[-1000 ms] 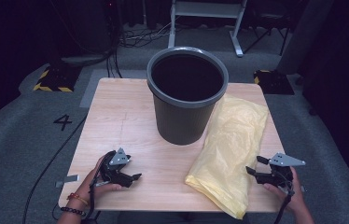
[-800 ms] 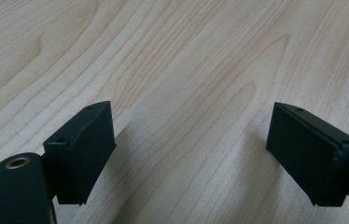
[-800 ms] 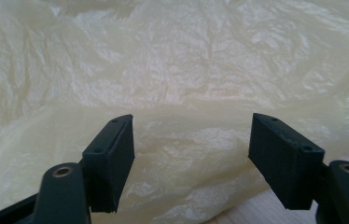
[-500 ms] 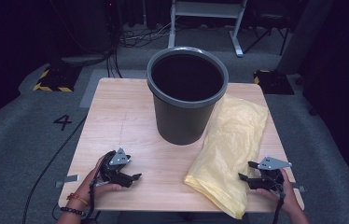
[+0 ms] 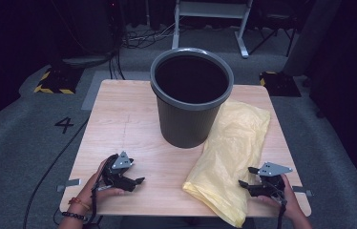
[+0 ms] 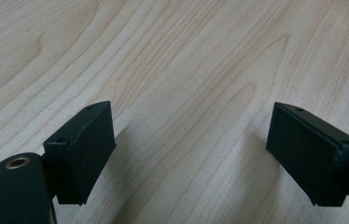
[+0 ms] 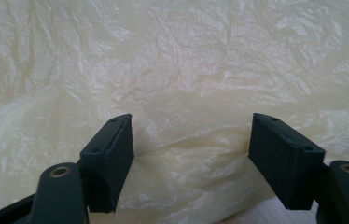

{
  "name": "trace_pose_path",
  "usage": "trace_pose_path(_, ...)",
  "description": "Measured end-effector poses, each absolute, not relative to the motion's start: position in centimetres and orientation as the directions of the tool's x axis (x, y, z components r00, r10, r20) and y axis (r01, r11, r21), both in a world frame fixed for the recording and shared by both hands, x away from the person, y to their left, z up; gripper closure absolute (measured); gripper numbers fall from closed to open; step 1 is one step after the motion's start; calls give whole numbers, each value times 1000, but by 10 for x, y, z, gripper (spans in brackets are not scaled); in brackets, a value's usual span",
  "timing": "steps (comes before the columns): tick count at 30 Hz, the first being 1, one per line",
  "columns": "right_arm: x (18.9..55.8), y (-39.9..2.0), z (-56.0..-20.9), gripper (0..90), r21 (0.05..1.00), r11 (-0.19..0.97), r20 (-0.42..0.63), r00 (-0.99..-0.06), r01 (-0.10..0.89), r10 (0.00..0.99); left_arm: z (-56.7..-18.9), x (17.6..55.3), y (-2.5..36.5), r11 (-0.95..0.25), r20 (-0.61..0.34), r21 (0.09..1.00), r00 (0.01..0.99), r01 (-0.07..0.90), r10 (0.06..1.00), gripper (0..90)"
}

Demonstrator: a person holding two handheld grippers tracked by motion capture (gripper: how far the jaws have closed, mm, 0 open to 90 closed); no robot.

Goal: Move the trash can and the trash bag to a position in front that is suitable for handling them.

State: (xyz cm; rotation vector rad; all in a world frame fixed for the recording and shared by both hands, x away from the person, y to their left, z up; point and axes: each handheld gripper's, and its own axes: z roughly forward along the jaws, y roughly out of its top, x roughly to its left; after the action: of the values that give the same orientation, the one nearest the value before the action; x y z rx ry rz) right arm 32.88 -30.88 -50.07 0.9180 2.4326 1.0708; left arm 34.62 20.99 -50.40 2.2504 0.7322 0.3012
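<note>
A crumpled pale yellow plastic bag (image 5: 234, 143) lies flat on the right side of the wooden table (image 5: 119, 119), beside a dark grey bin (image 5: 192, 95) that stands upright at the middle back. My right gripper (image 5: 243, 184) sits low at the bag's near right edge and points left into it. In the right gripper view the right gripper (image 7: 191, 140) is open, with a raised fold of the bag (image 7: 186, 60) lying between the jaws, apart from both pads. My left gripper (image 5: 137, 182) rests near the front left, and the left gripper view has it (image 6: 189, 135) open over bare wood.
The bin's open mouth is dark, so I cannot tell what is inside. Grey carpet with a painted number 4 (image 5: 65, 125) surrounds the table. Cables, a metal frame (image 5: 210, 19) and yellow-black striped blocks (image 5: 52, 78) lie on the floor behind.
My right gripper has moved left and slightly down, from beside the bag onto its near right edge. The left gripper, the bag and the bin have stayed put.
</note>
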Motion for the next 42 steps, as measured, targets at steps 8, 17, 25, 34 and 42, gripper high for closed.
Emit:
trace_pose_path(8,327,-301,-501,294,745,522,-40,-752,416,658,-504,346,210,-565,-5,714,810,414,587,152)
trace_pose_path(17,327,-299,-501,286,745,520,-43,-748,417,662,-504,346,210,-565,-5,714,810,414,587,151)
trace_pose_path(25,326,-279,-500,283,738,534,-46,-759,412,650,-504,344,210,-562,-4,713,804,419,595,152)
trace_pose_path(34,328,-249,-499,271,729,548,-49,-768,409,639,-488,335,209,-481,-68,765,797,428,600,184)
trace_pose_path(42,333,-237,-499,252,729,538,-47,-753,424,656,-469,321,184,-432,-58,819,805,377,591,214)
